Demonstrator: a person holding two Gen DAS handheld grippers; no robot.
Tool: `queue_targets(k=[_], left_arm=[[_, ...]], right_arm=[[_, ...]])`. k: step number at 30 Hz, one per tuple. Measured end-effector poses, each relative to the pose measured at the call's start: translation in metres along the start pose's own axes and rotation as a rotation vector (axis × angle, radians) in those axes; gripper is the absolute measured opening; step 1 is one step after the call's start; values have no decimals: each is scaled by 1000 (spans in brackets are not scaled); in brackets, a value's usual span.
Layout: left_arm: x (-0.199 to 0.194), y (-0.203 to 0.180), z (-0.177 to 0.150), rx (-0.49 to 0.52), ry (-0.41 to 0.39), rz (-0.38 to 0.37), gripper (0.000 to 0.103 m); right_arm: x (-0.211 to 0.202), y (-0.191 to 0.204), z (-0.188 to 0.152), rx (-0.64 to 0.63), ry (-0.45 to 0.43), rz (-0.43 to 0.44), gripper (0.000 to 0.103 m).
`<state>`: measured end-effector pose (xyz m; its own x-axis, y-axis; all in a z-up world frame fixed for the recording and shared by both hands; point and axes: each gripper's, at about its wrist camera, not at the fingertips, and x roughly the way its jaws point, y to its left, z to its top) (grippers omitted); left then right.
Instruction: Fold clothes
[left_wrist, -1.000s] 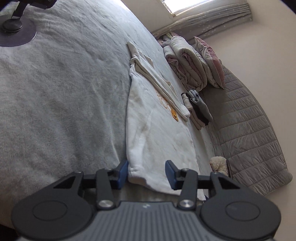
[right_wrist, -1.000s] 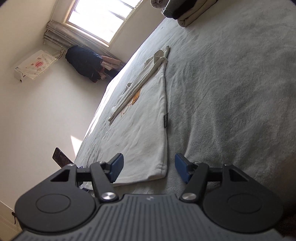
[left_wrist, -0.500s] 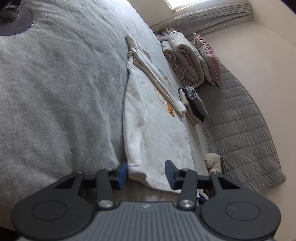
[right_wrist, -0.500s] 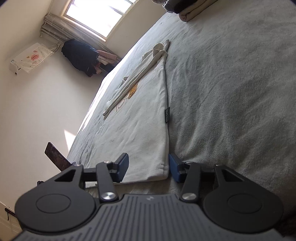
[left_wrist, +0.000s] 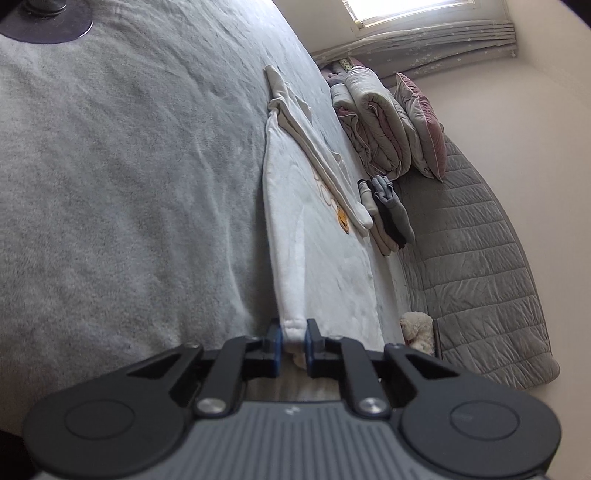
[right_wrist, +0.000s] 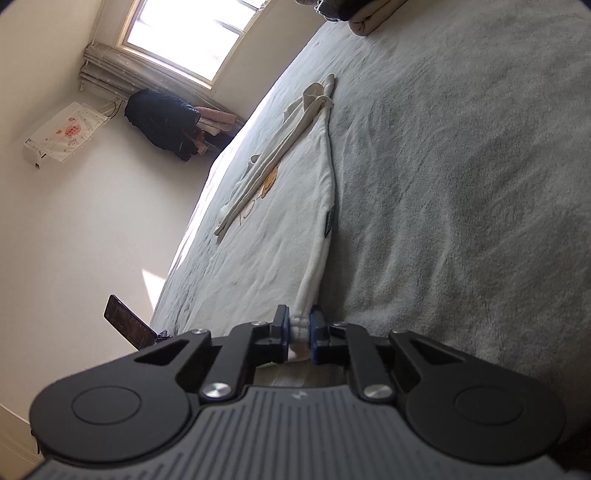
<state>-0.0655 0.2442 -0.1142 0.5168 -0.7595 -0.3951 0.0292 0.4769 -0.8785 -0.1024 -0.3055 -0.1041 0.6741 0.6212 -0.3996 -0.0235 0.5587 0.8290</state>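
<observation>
A white sweatshirt (left_wrist: 317, 236) with a small orange print lies flat on the grey bed, its sleeves folded in over the body. It also shows in the right wrist view (right_wrist: 280, 221). My left gripper (left_wrist: 293, 341) is shut on one corner of the sweatshirt's near hem. My right gripper (right_wrist: 300, 334) is shut on the other hem corner. Both corners are pinched between the blue pads just above the blanket.
The grey blanket (left_wrist: 129, 184) covers the bed. A stack of folded clothes (left_wrist: 388, 210) and rolled duvets with a pink pillow (left_wrist: 384, 125) sit by the quilted headboard (left_wrist: 480, 277). A round black stand base (left_wrist: 48, 18) rests on the bed. A phone (right_wrist: 127, 321) stands at the bed's edge.
Both grippers moved forward onto the hem and closed on its corners; one second ago both were open with the hem between their fingers.
</observation>
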Motion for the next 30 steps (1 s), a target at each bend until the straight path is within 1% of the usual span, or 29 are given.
queue_targets(k=[3, 5, 9, 15, 19, 23, 26, 30], left_arm=[[-1, -2, 3, -47, -4, -14, 11], [0, -5, 7, -77, -6, -18, 11], [8, -21, 22, -110, -22, -5, 11], [23, -49, 53, -114, -54, 34, 11], [34, -61, 73, -103, -78, 62, 11], [50, -54, 91, -126, -108, 85, 11], [62, -40, 101, -164, -141, 90, 11], [75, -19, 108, -218, -174, 99, 11]], right_arm=[[-1, 2, 7, 48, 20, -15, 13], [1, 8, 16, 64, 50, -41, 13], [8, 27, 41, 80, 70, -72, 13], [19, 59, 80, 38, 42, -85, 13], [31, 65, 96, 17, 25, -106, 13], [52, 56, 111, 49, 1, -134, 13], [69, 39, 124, 97, -19, -163, 13], [86, 15, 130, 157, -32, -183, 13]])
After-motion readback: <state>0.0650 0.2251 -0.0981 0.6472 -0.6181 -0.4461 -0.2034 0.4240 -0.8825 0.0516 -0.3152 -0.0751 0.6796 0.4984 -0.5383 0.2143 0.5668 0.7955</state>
